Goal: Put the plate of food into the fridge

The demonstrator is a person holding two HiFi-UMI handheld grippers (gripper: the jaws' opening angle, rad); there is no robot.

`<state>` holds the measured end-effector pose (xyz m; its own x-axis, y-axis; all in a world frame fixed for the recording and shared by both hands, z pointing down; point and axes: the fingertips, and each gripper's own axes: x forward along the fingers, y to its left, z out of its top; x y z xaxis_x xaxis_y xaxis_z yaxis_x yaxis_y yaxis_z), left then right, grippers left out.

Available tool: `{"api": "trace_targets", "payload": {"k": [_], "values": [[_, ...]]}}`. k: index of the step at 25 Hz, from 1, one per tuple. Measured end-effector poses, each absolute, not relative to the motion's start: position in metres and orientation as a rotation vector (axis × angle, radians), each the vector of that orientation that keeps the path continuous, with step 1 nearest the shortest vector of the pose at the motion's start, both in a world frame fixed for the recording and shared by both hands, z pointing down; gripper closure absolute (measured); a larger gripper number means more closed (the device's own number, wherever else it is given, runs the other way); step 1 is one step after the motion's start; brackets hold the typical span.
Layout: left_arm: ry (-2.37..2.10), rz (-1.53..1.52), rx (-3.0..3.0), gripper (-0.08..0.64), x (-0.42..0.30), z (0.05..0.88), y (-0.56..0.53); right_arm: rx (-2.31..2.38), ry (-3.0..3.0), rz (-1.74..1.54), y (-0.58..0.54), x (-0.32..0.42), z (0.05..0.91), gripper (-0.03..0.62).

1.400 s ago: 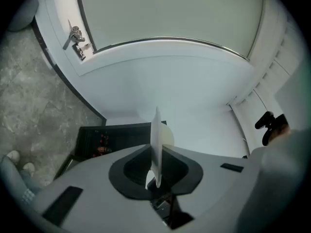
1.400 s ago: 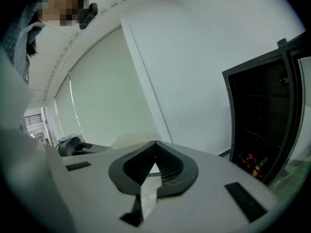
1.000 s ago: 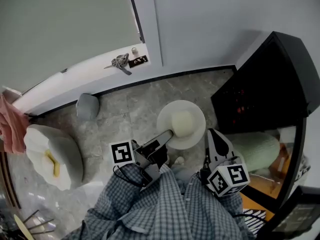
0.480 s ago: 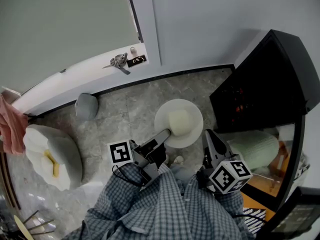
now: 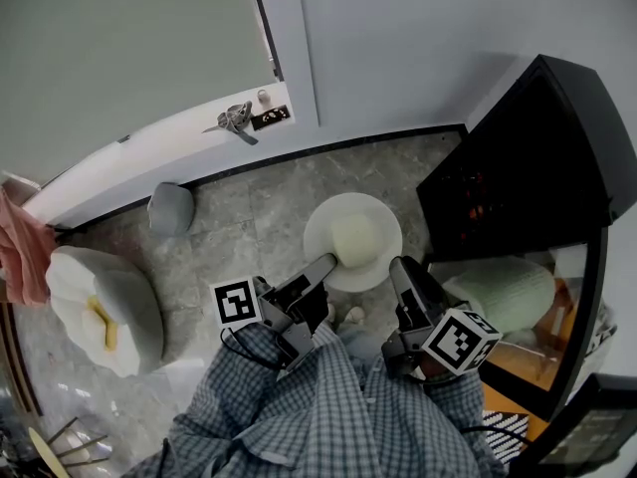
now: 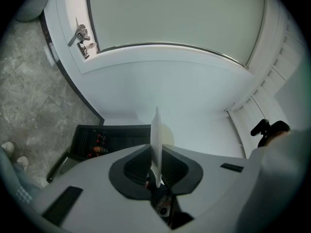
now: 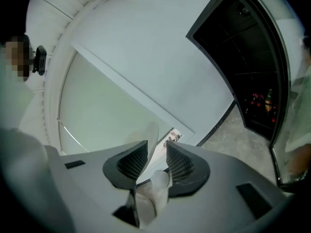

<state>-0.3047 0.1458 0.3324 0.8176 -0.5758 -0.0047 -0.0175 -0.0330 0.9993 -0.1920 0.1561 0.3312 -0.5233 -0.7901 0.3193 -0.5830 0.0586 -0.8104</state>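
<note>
A white plate with a pale lump of food hangs over the stone floor in front of the black fridge. My left gripper is shut on the plate's near-left rim; in the left gripper view the rim stands edge-on, pinched between the jaws of the left gripper. My right gripper sits at the plate's near-right rim. In the right gripper view the right gripper has a gap between its jaws, and a blurred plate edge leans by the left jaw. The fridge interior is dark.
The fridge's glass door stands open at the right, with a pale green bundle seen behind it. A white door with a metal handle is ahead. A grey lump and a white cushion lie at the left.
The right gripper has swung left and forward up to the plate's right rim. The plate and left gripper have drifted slightly left and forward.
</note>
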Motion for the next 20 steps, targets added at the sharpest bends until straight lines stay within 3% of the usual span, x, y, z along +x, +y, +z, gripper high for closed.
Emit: {"api": "trace_targets", "payload": {"k": [20], "values": [[-0.457, -0.454, 1.546, 0.525, -0.289, 0.324, 0.156, -1.301, 2.266, -1.395, 0.169, -0.200, 0.324, 0.492]]}}
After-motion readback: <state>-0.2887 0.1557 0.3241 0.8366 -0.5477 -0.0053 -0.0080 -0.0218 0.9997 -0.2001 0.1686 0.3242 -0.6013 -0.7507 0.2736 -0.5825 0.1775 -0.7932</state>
